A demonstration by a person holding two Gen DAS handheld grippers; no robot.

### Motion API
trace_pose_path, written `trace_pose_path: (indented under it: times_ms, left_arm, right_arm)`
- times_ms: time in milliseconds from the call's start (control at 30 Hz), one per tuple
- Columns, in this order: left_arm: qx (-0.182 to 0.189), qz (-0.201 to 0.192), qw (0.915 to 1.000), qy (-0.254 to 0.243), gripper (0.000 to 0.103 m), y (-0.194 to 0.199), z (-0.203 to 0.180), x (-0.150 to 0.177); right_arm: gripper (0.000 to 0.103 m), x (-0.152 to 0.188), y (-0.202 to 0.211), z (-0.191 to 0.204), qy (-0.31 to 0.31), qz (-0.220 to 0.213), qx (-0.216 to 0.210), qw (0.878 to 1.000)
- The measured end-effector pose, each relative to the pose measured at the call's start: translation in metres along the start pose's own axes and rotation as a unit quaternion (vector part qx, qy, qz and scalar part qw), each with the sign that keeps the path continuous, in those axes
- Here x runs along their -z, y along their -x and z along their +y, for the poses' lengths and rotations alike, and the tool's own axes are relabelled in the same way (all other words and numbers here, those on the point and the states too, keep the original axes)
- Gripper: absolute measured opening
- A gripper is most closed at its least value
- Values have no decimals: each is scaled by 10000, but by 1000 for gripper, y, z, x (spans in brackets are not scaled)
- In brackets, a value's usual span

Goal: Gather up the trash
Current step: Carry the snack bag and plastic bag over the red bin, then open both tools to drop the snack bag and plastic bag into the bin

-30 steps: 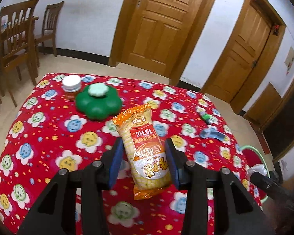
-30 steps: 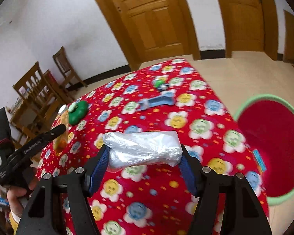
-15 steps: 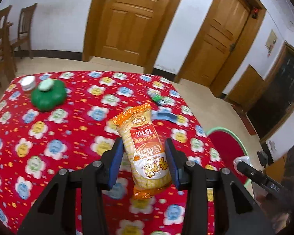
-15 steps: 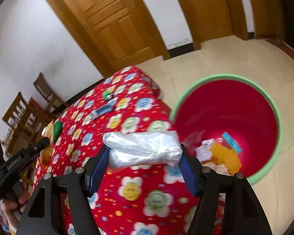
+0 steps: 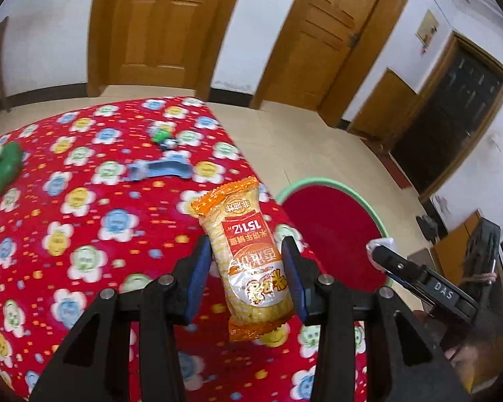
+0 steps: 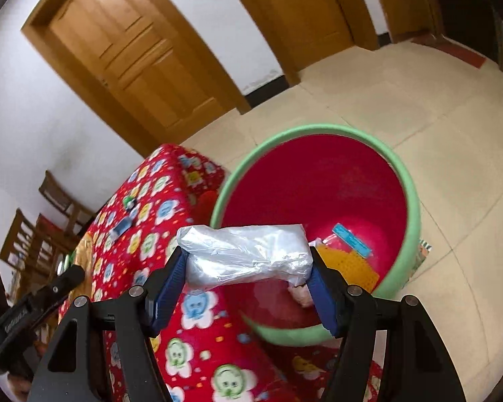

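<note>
Orange and yellow, the snack pack [image 5: 251,258] stands upright between the blue fingers [image 5: 198,278] of the left gripper [image 5: 248,281], which are clamped on its sides and hold it above the red flowered desk [image 5: 84,234], near the edge facing the bin [image 5: 335,234]. On the desk behind it lie a blue item [image 5: 161,171], a small green item [image 5: 162,134] and a green flower-shaped box [image 5: 0,171], so more may be left to clear, if those count as trash. In the right wrist view, the right gripper [image 6: 248,278] has its fingers [image 6: 169,284] closed on a crumpled clear bag [image 6: 244,254], held over the near rim of the bin [image 6: 409,234], a red tub with a green rim standing on the floor just beside the desk [image 6: 198,335]. Inside it already lie a yellow piece [image 6: 348,264], a blue strip [image 6: 350,239] and something pale, so some trash seems collected. By my judgement the bag is about ready to drop; the pack comes after.
</note>
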State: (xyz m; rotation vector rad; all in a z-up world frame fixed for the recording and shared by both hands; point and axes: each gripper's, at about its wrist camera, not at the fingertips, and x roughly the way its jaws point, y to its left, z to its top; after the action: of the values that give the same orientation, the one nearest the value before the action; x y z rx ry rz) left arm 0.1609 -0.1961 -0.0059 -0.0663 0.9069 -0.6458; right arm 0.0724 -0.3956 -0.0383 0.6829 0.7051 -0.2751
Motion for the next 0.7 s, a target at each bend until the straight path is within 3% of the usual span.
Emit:
trace_pose_path:
  times_ms: [700]
  left_arm:
    - [250, 391, 9974, -554, 43, -54, -63, -5]
  right_arm:
    - [76, -14, 0, -44, -388, -175, 101, 9990]
